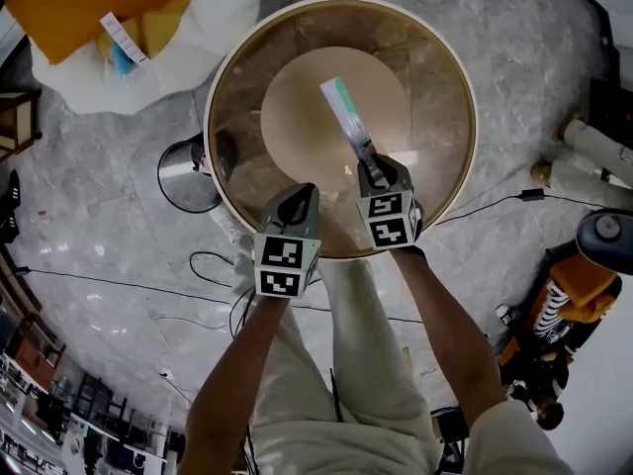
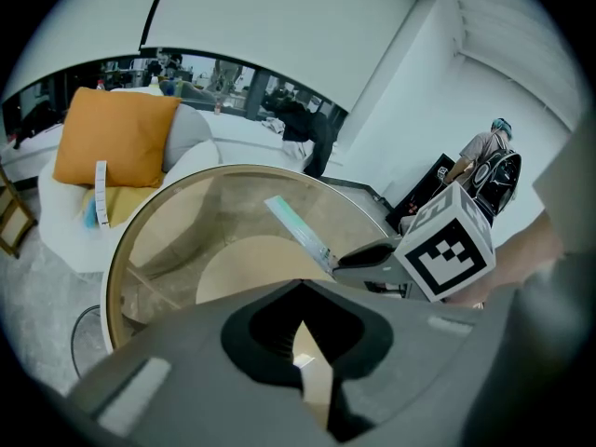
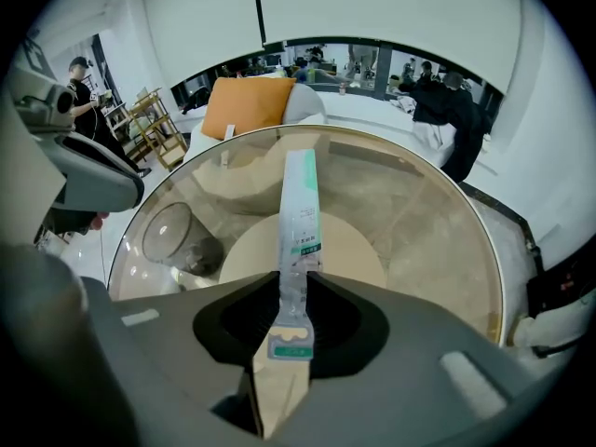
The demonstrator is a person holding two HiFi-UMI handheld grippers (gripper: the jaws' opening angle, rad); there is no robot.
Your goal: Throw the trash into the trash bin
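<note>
**Desk:** Stock check, nearest first. What are you holding?

**Me:** Item one: left gripper (image 1: 297,198), over the near edge of the glass. Its fingers are together with nothing between them. Item two: right gripper (image 1: 374,169), just beside it. Its fingers have narrowed onto the near, tabbed end of the long, thin white-and-green plastic packet (image 1: 344,107) and press on its two edges.

**Desk:** And where is the packet?

**Me:** It reaches away from my right fingers over the middle of the round, gold-rimmed glass bench (image 1: 435,77). I cannot tell whether its far end rests on the glass.

**Desk:** Further out?

**Me:** Item three: clear, round, dark-rimmed trash bin (image 1: 188,174). It stands on the grey marble floor (image 1: 109,226) against the bench's left side. Item four: orange cushion (image 1: 89,3) on white upholstery beyond, not in play.

**Desk:** Which step?

**Me:** I judge it the pick-up: the packet is taken but nothing has gone into the bin. Next I would lift it off the glass and carry it left past the rim. The bin sits low and close under that edge, so I would bring the packet down over its mouth before I spread the fingers.
</note>
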